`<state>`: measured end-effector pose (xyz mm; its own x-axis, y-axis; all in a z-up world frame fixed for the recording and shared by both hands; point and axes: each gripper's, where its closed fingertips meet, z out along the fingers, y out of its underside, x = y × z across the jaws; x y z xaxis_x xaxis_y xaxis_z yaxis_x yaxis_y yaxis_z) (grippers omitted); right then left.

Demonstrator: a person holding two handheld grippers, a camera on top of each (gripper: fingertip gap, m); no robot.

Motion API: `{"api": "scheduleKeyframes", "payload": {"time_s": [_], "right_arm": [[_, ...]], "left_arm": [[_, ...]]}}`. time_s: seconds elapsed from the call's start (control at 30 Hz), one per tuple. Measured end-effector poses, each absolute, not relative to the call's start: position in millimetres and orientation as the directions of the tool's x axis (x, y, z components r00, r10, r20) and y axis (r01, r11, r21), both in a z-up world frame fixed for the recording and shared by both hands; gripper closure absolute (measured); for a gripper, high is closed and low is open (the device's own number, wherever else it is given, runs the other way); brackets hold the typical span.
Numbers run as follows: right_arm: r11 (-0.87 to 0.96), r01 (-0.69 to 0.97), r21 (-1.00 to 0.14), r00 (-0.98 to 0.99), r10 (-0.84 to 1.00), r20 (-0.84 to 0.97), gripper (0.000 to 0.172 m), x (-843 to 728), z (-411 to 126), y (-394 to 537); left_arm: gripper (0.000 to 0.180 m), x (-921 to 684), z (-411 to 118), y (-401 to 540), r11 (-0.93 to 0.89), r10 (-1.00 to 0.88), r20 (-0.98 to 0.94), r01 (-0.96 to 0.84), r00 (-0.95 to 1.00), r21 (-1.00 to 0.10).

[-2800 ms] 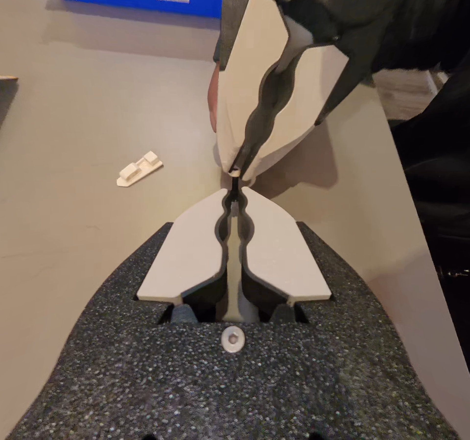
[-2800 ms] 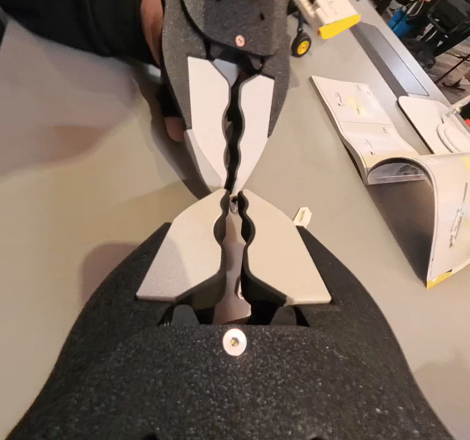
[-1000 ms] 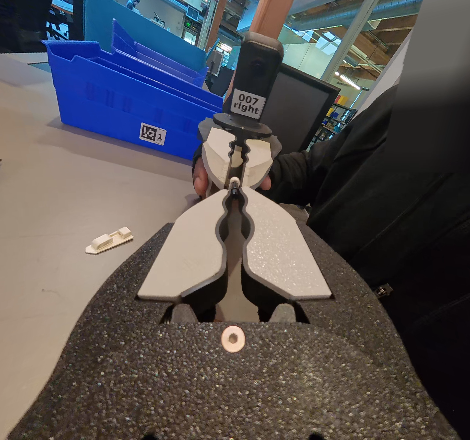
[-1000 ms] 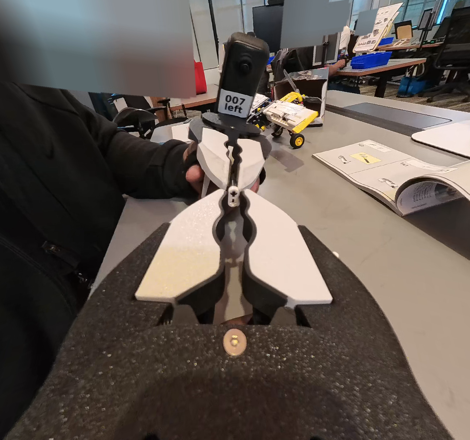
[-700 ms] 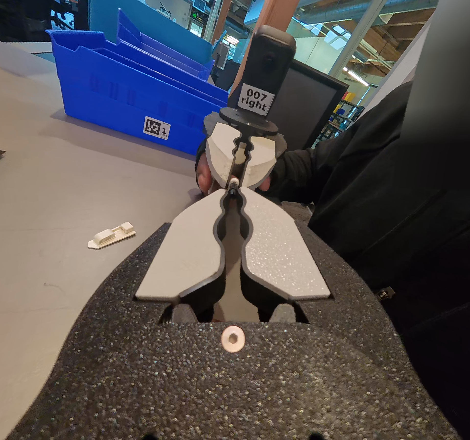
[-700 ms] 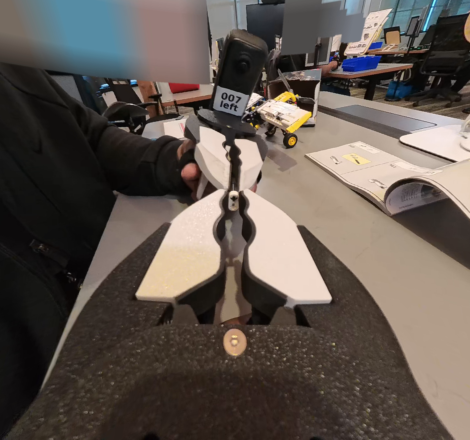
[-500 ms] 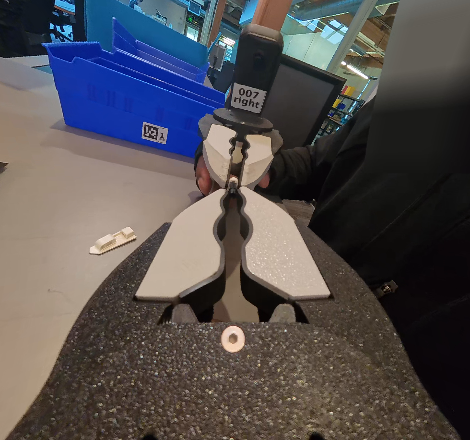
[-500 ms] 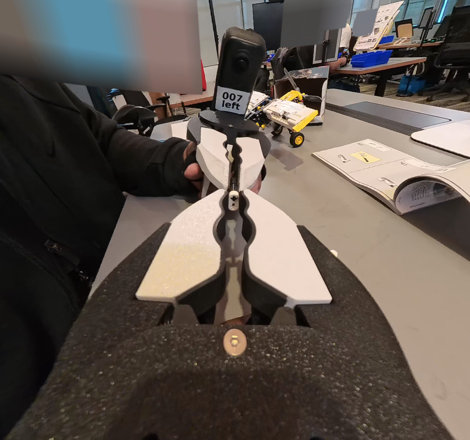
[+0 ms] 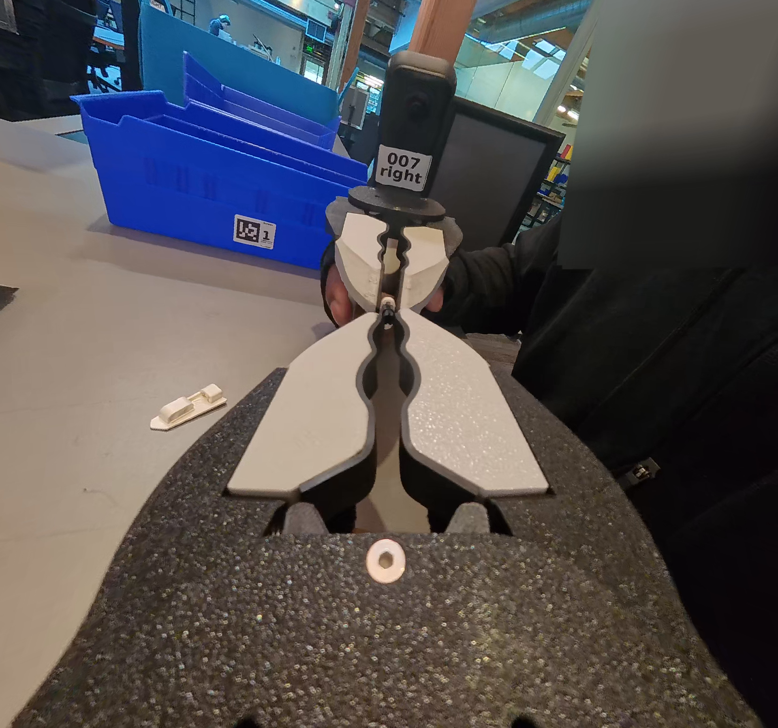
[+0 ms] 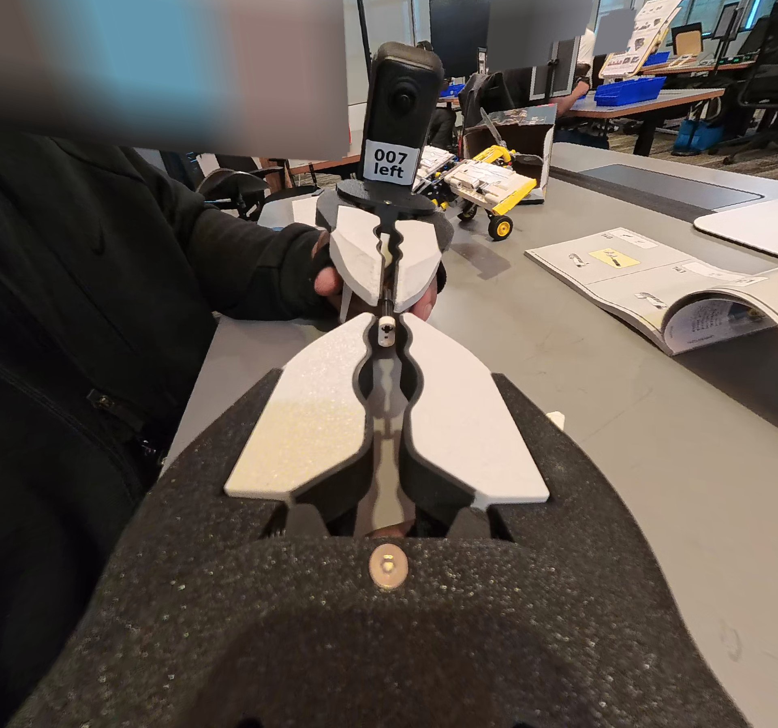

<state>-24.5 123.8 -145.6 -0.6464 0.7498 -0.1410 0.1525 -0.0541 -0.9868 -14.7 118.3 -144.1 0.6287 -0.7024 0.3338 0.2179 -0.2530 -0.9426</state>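
Between gripper tips: small white connector [image 10: 386,330], black axle [image 10: 386,302].

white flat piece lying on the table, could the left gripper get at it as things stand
Probably not right away. The left gripper is shut on a thin black axle that meets the right gripper. The white flat piece lies in the open on the grey table, nothing over it.

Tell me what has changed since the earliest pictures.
Both tools tipped up from pointing down at the table to level, tips still meeting. The left tool still grips the black axle; the right tool still grips the white connector on its end. The white piece and booklet lie as before.
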Motion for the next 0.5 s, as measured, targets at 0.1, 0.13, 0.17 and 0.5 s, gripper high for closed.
{"api": "scheduleKeyframes", "payload": {"time_s": [0.1, 0.13, 0.17, 0.5], "right_arm": [[-0.049, 0.152, -0.987, -0.653, 0.745, -0.138, 0.165, -23.1, -146.0, 122.4], [-0.050, 0.150, -0.987, -0.650, 0.748, -0.137, 0.165, -23.5, -146.0, 122.6], [-0.051, 0.148, -0.988, -0.650, 0.748, -0.136, 0.165, -23.3, -145.8, 122.5], [-0.030, 0.128, -0.991, -0.629, 0.771, -0.104, 0.165, -24.5, -145.5, 122.6]], "left_arm": [[0.176, -14.1, -145.6, 117.5, -0.251, -0.703, 0.319, 0.198, 0.635, -0.948], [0.176, -13.9, -145.9, 117.4, -0.252, -0.704, 0.319, 0.197, 0.634, -0.947], [0.177, -13.8, -146.4, 117.4, -0.255, -0.704, 0.320, 0.195, 0.634, -0.947], [0.177, -14.2, -146.5, 118.0, -0.238, -0.702, 0.307, 0.195, 0.642, -0.951]]}}
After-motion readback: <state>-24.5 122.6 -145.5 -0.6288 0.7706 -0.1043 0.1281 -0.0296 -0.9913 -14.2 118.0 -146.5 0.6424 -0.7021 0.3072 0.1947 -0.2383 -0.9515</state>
